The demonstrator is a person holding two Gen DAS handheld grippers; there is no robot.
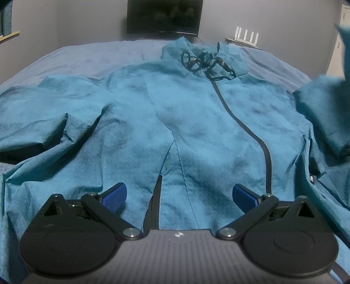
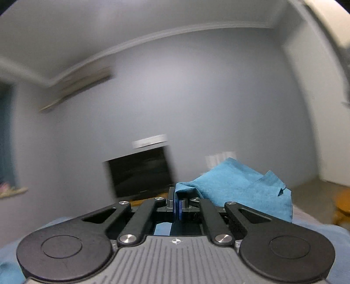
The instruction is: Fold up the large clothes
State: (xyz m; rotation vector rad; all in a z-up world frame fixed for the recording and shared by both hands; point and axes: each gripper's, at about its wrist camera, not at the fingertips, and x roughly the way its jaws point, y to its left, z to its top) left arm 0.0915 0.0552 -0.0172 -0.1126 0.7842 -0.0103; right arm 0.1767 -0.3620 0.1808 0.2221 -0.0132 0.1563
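Jacket lies flat, front up, on the bed — long axis runs from the hem at the left gripper to the collar far ahead. Left fingers spread wide, empty, over the hem. Right gripper is clamped on a sleeve, lifted at the jacket's right — nearer the fold. TV on grey wall.

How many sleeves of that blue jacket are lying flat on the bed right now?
1. The left-hand sleeve lies spread on the bed. The other sleeve is lifted at the right edge, its cloth pinched in the right tool. The left tool is open.
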